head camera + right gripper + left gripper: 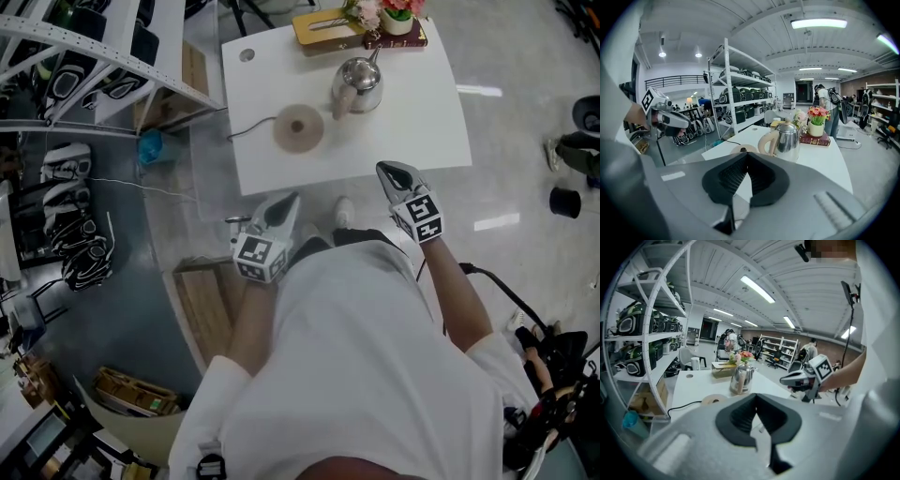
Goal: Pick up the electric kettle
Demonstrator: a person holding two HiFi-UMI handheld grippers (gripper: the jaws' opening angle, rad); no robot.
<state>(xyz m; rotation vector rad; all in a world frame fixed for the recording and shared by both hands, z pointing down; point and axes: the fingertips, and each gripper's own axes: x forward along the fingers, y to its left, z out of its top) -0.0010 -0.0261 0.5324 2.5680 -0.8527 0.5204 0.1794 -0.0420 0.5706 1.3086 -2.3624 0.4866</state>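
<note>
Standing upright, electric kettle, spout toward flowers

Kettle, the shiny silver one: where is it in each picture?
Head view: the kettle stands near the top, right of middle, on the white table.
Left gripper view: the kettle is just left of the middle.
Right gripper view: the kettle is just right of the middle.
Shared landmark: the flowers beyond it.
</note>
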